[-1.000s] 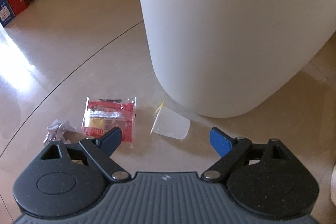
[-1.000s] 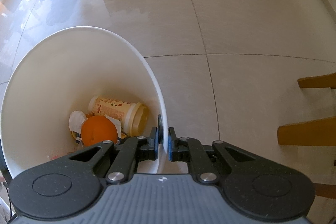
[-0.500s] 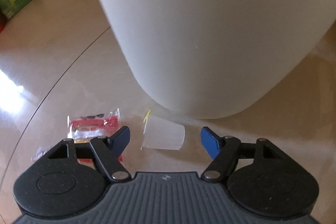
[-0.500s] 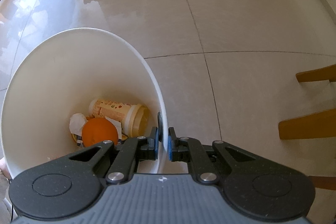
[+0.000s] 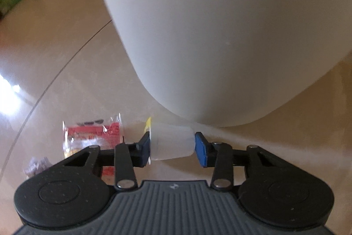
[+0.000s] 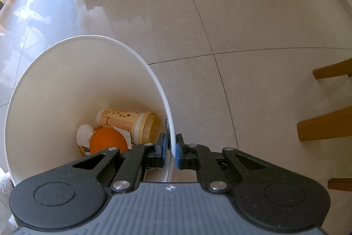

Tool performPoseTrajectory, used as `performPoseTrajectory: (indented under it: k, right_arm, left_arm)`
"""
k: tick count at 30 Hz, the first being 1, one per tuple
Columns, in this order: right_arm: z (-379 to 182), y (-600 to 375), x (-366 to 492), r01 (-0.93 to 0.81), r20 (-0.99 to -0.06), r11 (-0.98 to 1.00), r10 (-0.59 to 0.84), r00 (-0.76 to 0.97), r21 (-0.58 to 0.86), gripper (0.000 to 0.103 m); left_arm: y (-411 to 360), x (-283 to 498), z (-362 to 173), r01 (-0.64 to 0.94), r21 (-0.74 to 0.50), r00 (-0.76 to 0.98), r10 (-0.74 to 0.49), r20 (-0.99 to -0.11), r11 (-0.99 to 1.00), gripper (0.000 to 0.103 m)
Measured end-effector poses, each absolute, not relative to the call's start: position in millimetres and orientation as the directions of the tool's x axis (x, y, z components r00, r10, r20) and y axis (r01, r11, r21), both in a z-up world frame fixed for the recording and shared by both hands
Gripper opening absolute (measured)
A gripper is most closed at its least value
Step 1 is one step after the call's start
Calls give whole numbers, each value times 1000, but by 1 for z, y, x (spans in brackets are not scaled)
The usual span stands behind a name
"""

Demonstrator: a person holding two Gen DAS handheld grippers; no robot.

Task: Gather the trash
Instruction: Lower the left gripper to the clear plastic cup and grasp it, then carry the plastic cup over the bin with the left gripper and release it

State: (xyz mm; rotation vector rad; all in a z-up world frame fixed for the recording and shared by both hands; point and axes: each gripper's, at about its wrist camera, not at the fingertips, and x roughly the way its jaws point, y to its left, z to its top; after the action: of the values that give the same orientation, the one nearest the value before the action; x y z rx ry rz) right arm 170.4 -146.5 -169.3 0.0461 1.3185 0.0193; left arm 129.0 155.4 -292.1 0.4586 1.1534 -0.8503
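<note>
On the floor just in front of the bin (image 5: 220, 25), the cup (image 5: 171, 142) lies on its side. Its long axis runs straight across my left view, wide mouth toward the left, narrow base toward the right. My left gripper (image 5: 172, 148) has it end to end between the blue pads, and the jaws are closing on it; both pads look to be touching the cup's ends. A yellow scrap sits at the cup's mouth edge. Left of it lie a red wrapper (image 5: 94, 136) and a paper wad (image 5: 36, 165), partly hidden behind my gripper.

My right gripper (image 6: 171, 151) is clamped tight on the bin's rim (image 6: 170, 124). Inside the bin I see an orange (image 6: 107, 142), a bottle (image 6: 125, 119) lying sideways, and crumpled paper.
</note>
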Motion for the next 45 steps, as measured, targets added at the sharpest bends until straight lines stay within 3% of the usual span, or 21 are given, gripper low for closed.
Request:
performPoseTrajectory:
  k: [7, 16, 31, 38, 39, 40, 42, 45]
  right_arm:
    - [-168, -151, 171, 15, -968, 998, 52, 246, 57, 10]
    - [-167, -152, 172, 23, -969, 997, 62, 240, 69, 10]
    - [-168, -151, 173, 22, -968, 997, 61, 242, 68, 9]
    - [-170, -153, 171, 21, -968, 997, 61, 245, 68, 10]
    - [-170, -154, 171, 21, -968, 997, 62, 245, 69, 10]
    - [-170, -154, 171, 19, -967, 997, 62, 245, 69, 10]
    - [-170, -154, 170, 15, -967, 998, 60, 249, 65, 10]
    - [-169, -153, 170, 12, -966, 998, 59, 250, 64, 10]
  left_arm:
    - [171, 141, -261, 757, -120, 90, -285, -954, 642, 40]
    - [185, 149, -178, 803, -124, 14, -226, -974, 583, 40]
    - [168, 189, -3, 825, -118, 114, -368, -923, 553, 40]
    - [124, 199, 22, 854, -146, 112, -452, -885, 499, 40]
    - [117, 199, 23, 858, -153, 105, -460, -881, 490, 46]
    - [112, 200, 23, 860, -160, 100, -466, -879, 485, 66]
    - [108, 201, 22, 850, -152, 120, -466, -877, 505, 92]
    - [104, 202, 15, 848, -132, 149, -470, -870, 513, 92]
